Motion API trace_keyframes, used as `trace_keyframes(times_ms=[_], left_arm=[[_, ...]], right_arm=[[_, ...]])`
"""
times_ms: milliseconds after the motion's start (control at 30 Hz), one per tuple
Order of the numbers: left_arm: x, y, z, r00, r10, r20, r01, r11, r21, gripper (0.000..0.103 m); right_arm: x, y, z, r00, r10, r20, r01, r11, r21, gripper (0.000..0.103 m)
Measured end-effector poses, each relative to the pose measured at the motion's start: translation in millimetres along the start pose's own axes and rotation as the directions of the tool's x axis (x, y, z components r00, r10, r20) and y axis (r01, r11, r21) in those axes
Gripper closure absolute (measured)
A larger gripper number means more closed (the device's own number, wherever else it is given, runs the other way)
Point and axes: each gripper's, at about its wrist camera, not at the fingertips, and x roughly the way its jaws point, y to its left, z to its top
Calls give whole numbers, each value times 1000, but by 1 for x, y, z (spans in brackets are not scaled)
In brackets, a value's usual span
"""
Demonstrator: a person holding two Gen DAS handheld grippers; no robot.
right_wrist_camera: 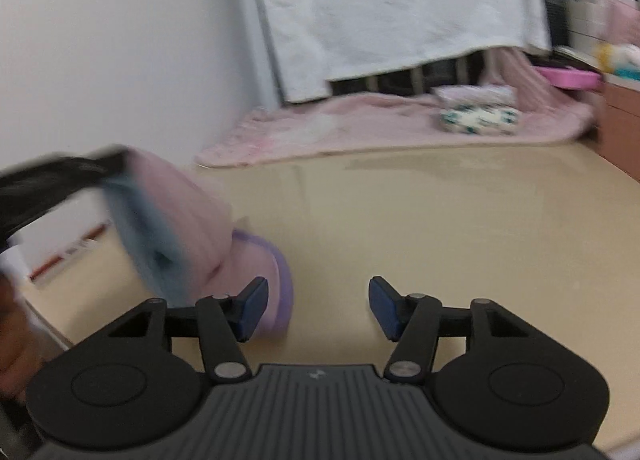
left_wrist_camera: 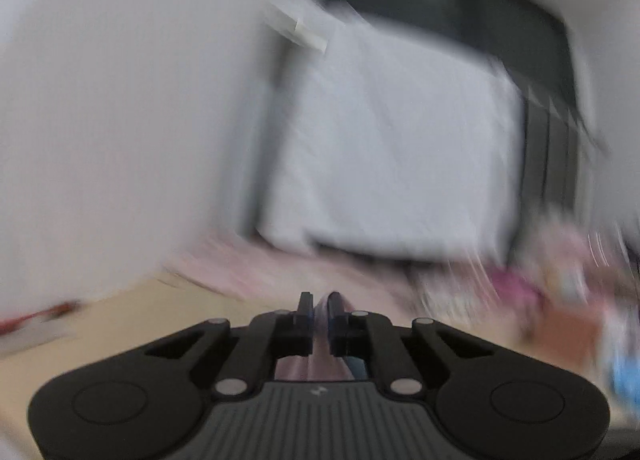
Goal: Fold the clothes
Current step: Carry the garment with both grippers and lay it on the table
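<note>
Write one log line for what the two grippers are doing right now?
left gripper: shut on pink garment, lifted | right gripper: jaws open, empty, over tan table

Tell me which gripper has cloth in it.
The left gripper: shut on the pink garment. The right gripper is open, empty.

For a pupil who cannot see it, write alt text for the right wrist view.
The right gripper hangs open and empty over a beige surface. To its left, the blurred left gripper lifts a pink garment whose lower end rests on the surface. A pink blanket and a white cloth lie behind.
</note>
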Motion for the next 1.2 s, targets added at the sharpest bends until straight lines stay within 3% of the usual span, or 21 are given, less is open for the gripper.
trace_keyframes(times_ms=[33,100,300,333,400,433,500,567,733,800,900,967,1033,1067,1100,1133,1200], left_arm=[[-6,14,-2,996,85,-13,-85,996,-35,96],[-17,41,-8,975,212,-67,-218,970,-111,76],[-41,58,-12,962,270,-41,-273,958,-92,36],[-38,55,-11,967,248,-50,-251,966,-65,34],[-27,45,-9,980,181,-82,-182,983,4,34],[-22,37,-8,985,134,-111,-131,991,34,34],[-13,21,-8,983,29,-183,-13,996,84,26],[-4,4,-12,970,-52,-236,87,986,140,26],[3,-38,-34,956,-112,-270,191,938,289,25],[4,-57,-41,939,-164,-302,264,907,328,25],[7,-88,-52,914,-217,-343,354,840,412,20],[9,-107,-63,909,-199,-367,368,797,478,20],[15,-117,-71,898,-161,-410,372,777,508,25],[21,-118,-72,883,-147,-447,384,774,504,53],[28,-114,-70,867,-139,-479,384,798,464,95],[35,-108,-66,850,-136,-509,378,831,408,96],[46,-86,-48,850,-142,-507,301,921,247,98]], right_arm=[[8,11,1,1000,6,-10,-6,1000,-30,45],[24,32,3,999,18,-31,-20,996,-89,45],[59,86,-1,997,17,-81,-38,965,-260,45],[62,92,-4,996,9,-85,-33,957,-288,47],[67,105,-10,996,-6,-92,-25,941,-337,72],[67,107,-11,995,-10,-97,-25,937,-348,101],[66,111,-11,994,-16,-106,-24,930,-367,100],[68,99,-5,993,-34,-111,-4,945,-327,101],[58,37,18,993,-62,-104,46,988,-146,102],[53,13,27,993,-68,-101,61,995,-76,102],[47,-4,36,994,-51,-96,48,998,-41,102],[45,-14,40,994,-34,-102,32,999,-21,102],[46,-20,40,993,-27,-118,26,1000,-16,102],[48,-21,40,992,-29,-126,27,999,-17,102],[48,-23,38,991,-32,-131,30,999,-18,102],[49,-25,37,990,-36,-136,33,999,-19,102],[51,-28,34,989,-44,-145,41,999,-21,102]])
